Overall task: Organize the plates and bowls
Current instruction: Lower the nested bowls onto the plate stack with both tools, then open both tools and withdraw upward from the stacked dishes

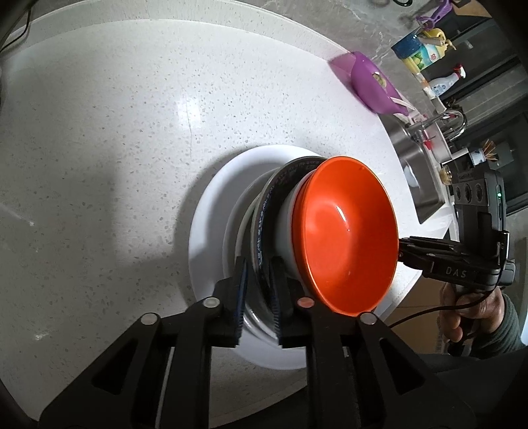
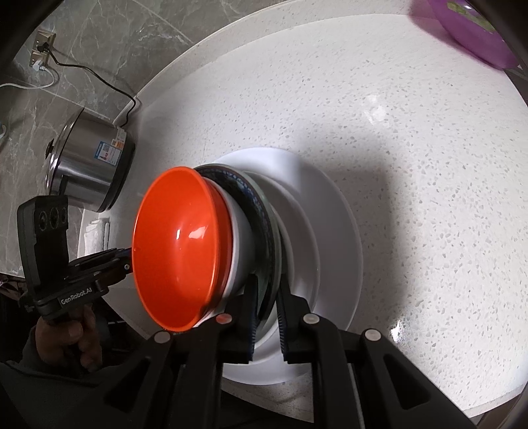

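Observation:
A stack of dishes stands on the white speckled counter. On top is an orange bowl (image 1: 346, 234) (image 2: 178, 247), under it a white bowl (image 1: 284, 237) (image 2: 242, 244), then a dark blue-patterned plate (image 1: 264, 224) (image 2: 264, 227), smaller white plates and a large white plate (image 1: 206, 231) (image 2: 343, 231) at the bottom. My left gripper (image 1: 257, 264) is shut on the rim of the blue-patterned plate. My right gripper (image 2: 267, 280) is shut on the same plate's rim from the opposite side. Each gripper shows in the other's view, behind the orange bowl.
A purple bowl (image 1: 373, 82) (image 2: 472, 29) sits at the counter's far edge. A sink with tap (image 1: 425, 158), bottles and a cup lie beyond it. A steel cooker pot (image 2: 89, 161) with a cable stands by the wall. The counter edge runs close under the stack.

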{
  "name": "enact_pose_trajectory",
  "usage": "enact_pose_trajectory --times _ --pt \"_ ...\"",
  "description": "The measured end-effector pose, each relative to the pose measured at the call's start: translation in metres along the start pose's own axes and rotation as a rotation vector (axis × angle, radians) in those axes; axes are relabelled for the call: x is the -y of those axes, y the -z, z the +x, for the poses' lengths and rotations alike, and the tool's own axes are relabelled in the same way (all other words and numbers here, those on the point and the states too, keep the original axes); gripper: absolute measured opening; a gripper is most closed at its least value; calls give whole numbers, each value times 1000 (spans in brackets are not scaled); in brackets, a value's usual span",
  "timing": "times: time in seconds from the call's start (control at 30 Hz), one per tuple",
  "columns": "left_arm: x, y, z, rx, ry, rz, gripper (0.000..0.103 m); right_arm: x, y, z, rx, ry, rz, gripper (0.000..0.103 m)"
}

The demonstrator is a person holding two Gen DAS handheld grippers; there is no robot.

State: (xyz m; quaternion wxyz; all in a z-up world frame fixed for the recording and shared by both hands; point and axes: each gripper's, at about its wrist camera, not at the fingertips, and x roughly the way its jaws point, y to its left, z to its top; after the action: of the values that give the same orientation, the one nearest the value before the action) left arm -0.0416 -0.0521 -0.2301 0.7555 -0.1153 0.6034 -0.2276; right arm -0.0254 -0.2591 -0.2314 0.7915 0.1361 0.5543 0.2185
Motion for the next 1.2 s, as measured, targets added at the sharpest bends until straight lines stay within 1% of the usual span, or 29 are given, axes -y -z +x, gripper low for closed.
enact_pose_trajectory --times 0.03,0.07,0.1,0.13,0.17,0.2,0.23,0.27,0.3,0.37,0.43,0.5,0.53,0.57,0.6,0.63,0.7,0.73,0.77,0.8,0.87,0.97,1.03,1.07,1.13,1.17,1.2 --pt "-1 0 -1 4 -4 1 22 1 0 -1 4 1 1 15" --pt "-3 0 -3 11 -9 1 30 1 1 -2 10 5 3 17" --pt "-6 0 -5 18 -17 -1 36 1 2 -4 18 14 4 24" --pt "-9 0 -7 27 -26 -4 49 2 3 -6 25 38 7 29" --pt "-13 -1 -10 39 -25 -9 59 3 4 -8 34 52 13 37" --pt "-16 -1 -13 51 -16 -15 65 5 6 -10 41 56 22 40" --pt "-19 -1 -17 65 -6 -20 74 7 8 -13 51 54 35 42" --pt "-21 -1 -20 73 -6 -18 78 8 10 -17 63 60 46 48" --pt "-22 -2 -22 84 -6 -11 80 9 12 -21 76 64 53 53" --pt "-22 -1 -27 98 -14 -3 90 8 16 -28 97 71 64 58" --pt "-19 -1 -32 116 -49 6 91 6 20 -37 126 87 70 65" --pt "-14 -1 -40 141 -97 20 91 3 25 -50 169 117 71 75" --pt "-8 0 -47 166 -137 30 91 1 26 -57 196 127 71 78" --pt "-2 2 -54 197 -159 40 91 0 27 -63 216 131 71 83" --pt "4 4 -64 243 -188 52 91 0 28 -70 237 136 70 84" --pt "12 6 -74 292 -235 62 91 0 29 -74 250 139 68 84" --pt "24 8 -86 340 -316 57 91 2 30 -82 277 129 57 86" --pt "30 10 -93 363 -335 46 91 3 30 -86 285 117 52 86" --pt "36 14 -101 393 -334 24 91 3 30 -89 297 95 41 86" --pt "42 20 -109 417 -319 -18 91 2 30 -90 304 82 32 86" --pt "51 31 -118 440 -291 -88 91 2 32 -98 322 58 7 86" --pt "72 50 -122 422 -333 -153 91 -2 37 -108 358 32 -33 87" --pt "89 62 -123 439 -333 -156 90 -6 42 -117 391 40 -64 87" --pt "98 68 -124 450 -320 -155 90 -9 45 -122 409 45 -75 87" --pt "108 73 -125 427 -284 -159 90 -17 52 -131 456 74 -102 87" --pt "113 72 -123 393 -281 -143 90 -20 53 -134 471 87 -114 87" --pt "117 71 -122 380 -303 -124 90 -24 56 -136 490 109 -128 87"
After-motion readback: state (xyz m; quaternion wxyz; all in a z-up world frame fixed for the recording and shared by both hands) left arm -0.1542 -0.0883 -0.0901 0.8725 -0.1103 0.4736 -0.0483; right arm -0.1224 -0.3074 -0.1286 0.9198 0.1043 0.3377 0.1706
